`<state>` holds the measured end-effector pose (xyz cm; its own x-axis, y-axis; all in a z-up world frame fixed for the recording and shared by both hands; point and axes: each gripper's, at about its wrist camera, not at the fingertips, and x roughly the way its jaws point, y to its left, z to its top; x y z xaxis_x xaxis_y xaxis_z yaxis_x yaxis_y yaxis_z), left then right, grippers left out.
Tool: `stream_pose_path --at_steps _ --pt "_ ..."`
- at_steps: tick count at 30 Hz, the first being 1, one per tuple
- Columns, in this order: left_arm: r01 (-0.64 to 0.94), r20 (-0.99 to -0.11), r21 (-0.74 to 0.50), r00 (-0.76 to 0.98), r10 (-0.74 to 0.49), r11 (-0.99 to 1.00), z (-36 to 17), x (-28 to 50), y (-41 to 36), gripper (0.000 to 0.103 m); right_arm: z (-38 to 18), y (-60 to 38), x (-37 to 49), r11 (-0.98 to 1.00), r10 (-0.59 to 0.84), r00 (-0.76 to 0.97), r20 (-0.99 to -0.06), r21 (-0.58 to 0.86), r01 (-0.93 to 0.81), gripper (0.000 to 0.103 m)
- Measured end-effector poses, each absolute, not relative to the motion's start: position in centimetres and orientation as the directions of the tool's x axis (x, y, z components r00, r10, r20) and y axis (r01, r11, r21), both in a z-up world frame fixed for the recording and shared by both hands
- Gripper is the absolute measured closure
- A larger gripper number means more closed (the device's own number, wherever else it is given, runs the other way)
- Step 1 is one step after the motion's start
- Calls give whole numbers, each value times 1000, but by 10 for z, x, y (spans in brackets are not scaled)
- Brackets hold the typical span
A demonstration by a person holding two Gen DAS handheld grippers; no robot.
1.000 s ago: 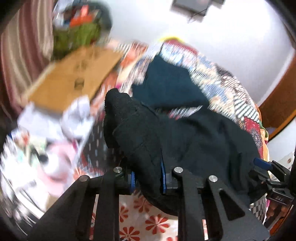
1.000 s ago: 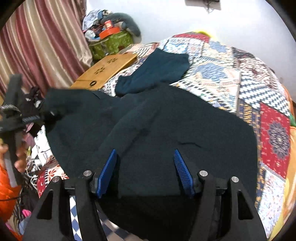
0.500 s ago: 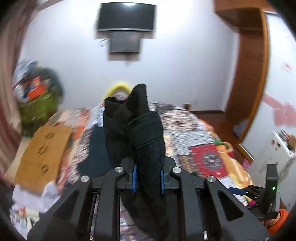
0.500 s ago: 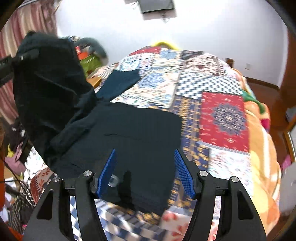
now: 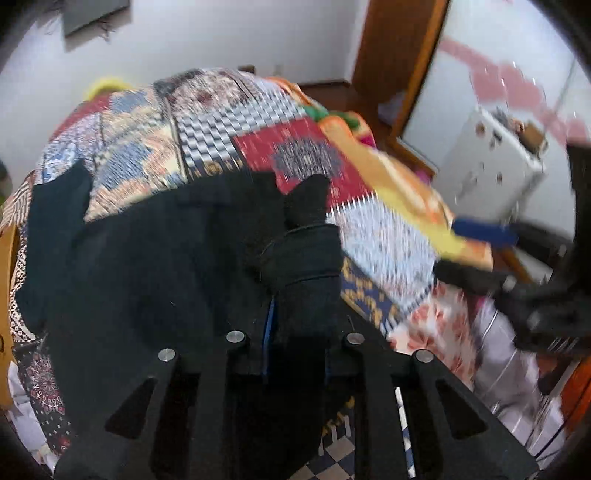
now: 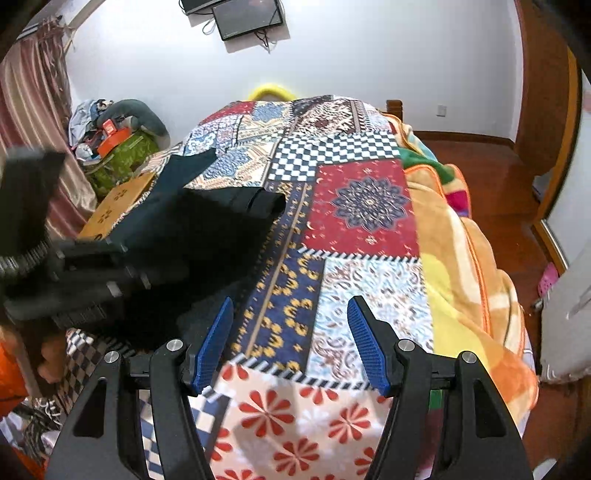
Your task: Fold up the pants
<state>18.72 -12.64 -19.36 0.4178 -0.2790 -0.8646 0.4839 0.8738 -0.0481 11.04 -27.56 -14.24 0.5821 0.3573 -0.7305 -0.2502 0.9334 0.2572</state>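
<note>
Left tool (image 5: 295,328): fingers closed tight on a bunched fold of the pants (image 5: 155,280); the cloth stands up between the fingers in a dark peak. Left-wrist view is motion-blurred.

Right tool (image 6: 291,343): fingers spread wide, nothing between them, only the quilt (image 6: 365,206) below. Blue ribbed pads (image 6: 364,347) fully exposed. It also shows at the right edge of the left-wrist view (image 5: 480,230), blurred, apart from the cloth.

Pants: dark, lying on the left half of the bed over the quilt, doubled over on themselves. In the right-wrist view (image 6: 207,229) a folded edge lies near the quilt's middle, with the left tool (image 6: 92,273) sitting at the near left part of the cloth. A separate teal garment (image 6: 184,166) lies beyond the pants, touching or slightly under them; cannot tell which.

Surroundings: wooden board (image 6: 114,206) left of the bed, a cluttered green heap (image 6: 114,147) behind it, a wall screen (image 6: 251,18).
</note>
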Motion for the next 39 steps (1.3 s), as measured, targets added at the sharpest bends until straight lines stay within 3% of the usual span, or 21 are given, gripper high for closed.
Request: stream_pose_path --at_steps 3,5,9,14,19,29,32,39 --pt "495 -867 -60 404 -291 867 -190 181 -125 68 -145 -278 110 938 344 583 -736 247 -242 43" --pt "494 -881 -92 363 -302 864 -181 180 -125 45 -145 -278 110 937 347 586 -732 254 -238 43" --pt "478 -873 -104 375 -310 872 -161 180 -114 40 -138 -279 111 934 357 605 -712 273 -230 43" --pt "378 -783 -1 575 -236 926 -124 192 -76 24 -127 -269 115 923 384 618 -686 289 -253 43" --pt "257 -719 112 687 -100 960 -112 235 -34 21 -119 -248 118 908 419 621 -662 291 -302 43" --pt "220 -834 218 547 64 951 -189 321 13 21 -144 -201 125 881 462 530 -711 299 -366 43" --pt "213 -829 281 545 125 936 -217 324 21 19 -160 -197 125 899 419 528 -738 257 -354 43" --pt "149 -828 262 541 143 953 -229 297 42 18 -161 -206 129 919 377 541 -751 229 -322 42"
